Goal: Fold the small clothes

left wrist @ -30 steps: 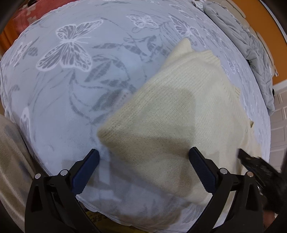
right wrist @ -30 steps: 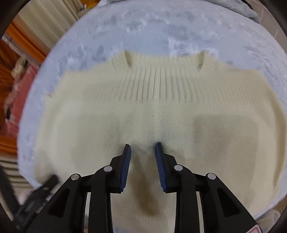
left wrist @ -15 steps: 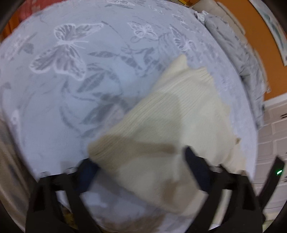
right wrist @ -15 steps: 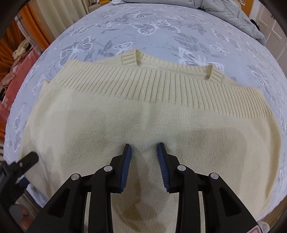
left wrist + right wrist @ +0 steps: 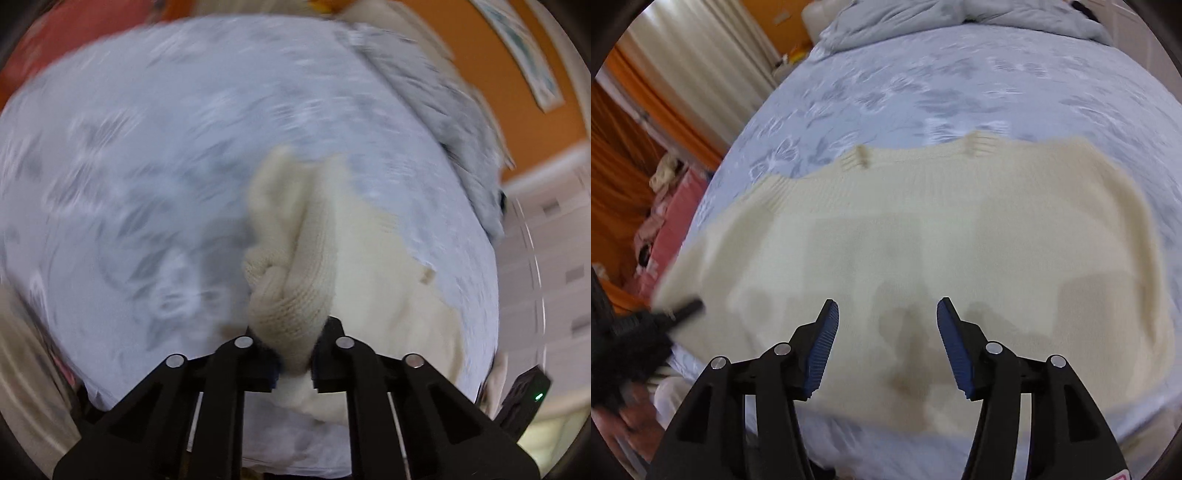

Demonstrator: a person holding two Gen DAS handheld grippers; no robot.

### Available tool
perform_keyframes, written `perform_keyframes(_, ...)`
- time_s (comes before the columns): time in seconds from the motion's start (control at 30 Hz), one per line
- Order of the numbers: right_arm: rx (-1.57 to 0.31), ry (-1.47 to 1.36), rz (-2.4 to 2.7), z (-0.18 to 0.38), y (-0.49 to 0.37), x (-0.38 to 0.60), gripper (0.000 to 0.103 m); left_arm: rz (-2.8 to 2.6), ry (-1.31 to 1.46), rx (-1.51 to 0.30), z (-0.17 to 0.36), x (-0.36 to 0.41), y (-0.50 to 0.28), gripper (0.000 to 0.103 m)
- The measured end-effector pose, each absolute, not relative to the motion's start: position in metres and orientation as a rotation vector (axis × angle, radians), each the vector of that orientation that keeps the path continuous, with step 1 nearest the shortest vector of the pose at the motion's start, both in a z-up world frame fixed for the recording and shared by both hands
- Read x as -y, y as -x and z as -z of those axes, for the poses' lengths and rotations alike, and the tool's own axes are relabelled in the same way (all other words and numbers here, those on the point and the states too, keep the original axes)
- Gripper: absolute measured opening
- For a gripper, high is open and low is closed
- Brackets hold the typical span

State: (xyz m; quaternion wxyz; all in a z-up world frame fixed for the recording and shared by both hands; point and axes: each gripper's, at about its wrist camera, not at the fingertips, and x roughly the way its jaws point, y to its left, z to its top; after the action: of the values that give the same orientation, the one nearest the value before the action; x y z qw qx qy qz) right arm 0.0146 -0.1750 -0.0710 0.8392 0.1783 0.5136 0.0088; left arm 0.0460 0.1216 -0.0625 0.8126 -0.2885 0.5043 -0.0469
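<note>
A cream knitted sweater [image 5: 923, 236] lies spread on the bed, its ribbed hem toward the far side. My left gripper [image 5: 294, 363] is shut on the sweater's near corner [image 5: 291, 302], and the knit bunches up between its jaws. It shows at the left edge of the right wrist view [image 5: 639, 328], at the sweater's left corner. My right gripper [image 5: 888, 332] is open above the sweater's near middle and holds nothing.
The bed has a pale blue sheet [image 5: 960, 81] with a butterfly print. A grey quilt [image 5: 960, 14] is heaped at the far end. Orange curtains [image 5: 624, 155] and a pink item [image 5: 668, 229] stand to the left of the bed.
My left gripper has shut on the sweater's corner and gathered it. My right gripper has opened from a narrow gap to a wide one. Both views have shifted.
</note>
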Motion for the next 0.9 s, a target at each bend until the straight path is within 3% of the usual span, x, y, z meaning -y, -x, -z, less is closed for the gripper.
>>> perform_keyframes(0.33,-0.968,-0.619,0.158,0.059,0.095,0.307,0.055,0.440,0.240,-0.935,-0.038,0.059,-0.032,0.009)
perform_keyframes(0.47,-0.926,-0.733,0.154,0.067,0.115,0.333,0.055,0.545,0.086,-0.976,-0.027,0.135,-0.012,0.009)
perform_keyframes(0.67,-0.889,-0.862,0.126,0.081,0.120,0.348,0.056,0.554,-0.158,-1.144,0.062,0.211,0.014,0.014)
perform_keyframes(0.77,-0.900,-0.843,0.111,0.081,0.116,0.347,0.062,0.501,-0.142,-1.124,0.077,0.201,0.024,0.028)
perform_keyframes(0.83,-0.910,-0.816,0.094,0.077,0.111,0.342,0.066,0.539,-0.125,-1.090,0.064,0.188,0.032,0.059)
perform_keyframes(0.87,-0.911,-0.805,0.072,0.074,0.106,0.339,0.067,0.546,-0.139,-1.065,0.059,0.185,0.036,0.068)
perform_keyframes(0.9,-0.912,-0.803,0.052,0.072,0.102,0.338,0.069,0.530,-0.175,-1.024,0.052,0.178,0.043,0.084)
